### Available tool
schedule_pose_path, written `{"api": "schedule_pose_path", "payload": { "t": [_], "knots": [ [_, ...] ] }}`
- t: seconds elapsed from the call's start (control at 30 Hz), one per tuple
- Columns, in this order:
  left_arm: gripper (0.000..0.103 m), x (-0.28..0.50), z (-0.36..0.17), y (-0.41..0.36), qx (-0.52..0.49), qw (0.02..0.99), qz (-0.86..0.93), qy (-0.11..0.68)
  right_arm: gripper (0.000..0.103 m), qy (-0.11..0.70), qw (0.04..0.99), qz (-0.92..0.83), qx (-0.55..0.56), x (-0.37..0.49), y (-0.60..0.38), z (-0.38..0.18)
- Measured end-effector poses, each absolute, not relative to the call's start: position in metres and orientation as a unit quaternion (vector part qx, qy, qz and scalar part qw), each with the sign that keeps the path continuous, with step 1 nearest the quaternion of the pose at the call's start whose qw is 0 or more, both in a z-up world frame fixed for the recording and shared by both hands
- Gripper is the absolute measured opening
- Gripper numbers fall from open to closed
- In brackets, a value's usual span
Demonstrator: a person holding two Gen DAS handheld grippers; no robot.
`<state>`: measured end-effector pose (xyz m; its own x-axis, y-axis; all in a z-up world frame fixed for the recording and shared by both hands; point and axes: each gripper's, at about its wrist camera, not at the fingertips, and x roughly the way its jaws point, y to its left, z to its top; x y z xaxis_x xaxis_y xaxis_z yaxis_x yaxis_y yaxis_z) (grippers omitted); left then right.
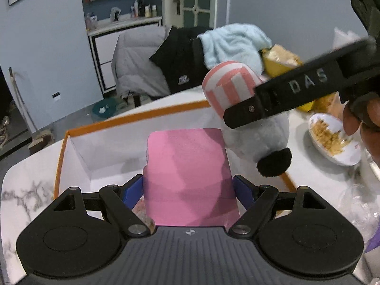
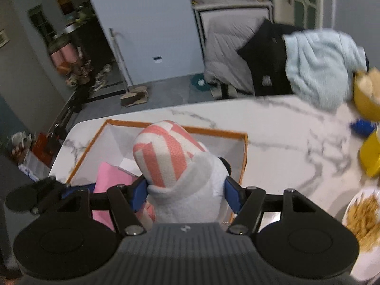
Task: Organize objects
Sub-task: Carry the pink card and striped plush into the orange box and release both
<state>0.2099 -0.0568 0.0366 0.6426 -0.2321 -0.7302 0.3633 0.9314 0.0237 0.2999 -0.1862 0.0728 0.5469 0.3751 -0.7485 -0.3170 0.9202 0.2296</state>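
Both tools (image 1: 188, 190) (image 2: 185, 193) clamped, side by side

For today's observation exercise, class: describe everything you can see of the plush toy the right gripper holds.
The plush toy is soft grey fleece with a pink-and-white striped cap and a black fuzzy pompom nose. The right gripper is shut on its body, blue fingers pressing both sides. It hangs cap-forward over the right side of the orange-rimmed white box, beside the pink item that the left gripper holds. Whether it touches the box is unclear.
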Motion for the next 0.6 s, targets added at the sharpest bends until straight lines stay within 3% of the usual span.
{"api": "schedule_pose_path", "payload": {
  "t": [0.17, 0.33, 0.4, 0.6],
  "knots": [
    [0.094, 0.211, 0.017, -0.06, 0.097, 0.892, -0.164, 0.409, 0.068, 0.471, 0.861, 0.175, 0.084, 0.315, -0.184, 0.043],
    [0.076, 0.212, 0.011, -0.065, 0.104, 0.886, -0.162, 0.422, 0.068, 0.501, 0.849, 0.157, 0.061, 0.317, -0.168, 0.019],
    [0.064, 0.214, 0.009, -0.068, 0.105, 0.882, -0.164, 0.429, 0.068, 0.51, 0.846, 0.149, 0.042, 0.316, -0.161, 0.011],
    [0.061, 0.209, -0.003, -0.072, 0.123, 0.872, -0.16, 0.445, 0.069, 0.511, 0.848, 0.14, -0.022, 0.31, -0.135, -0.008]
  ]
}}
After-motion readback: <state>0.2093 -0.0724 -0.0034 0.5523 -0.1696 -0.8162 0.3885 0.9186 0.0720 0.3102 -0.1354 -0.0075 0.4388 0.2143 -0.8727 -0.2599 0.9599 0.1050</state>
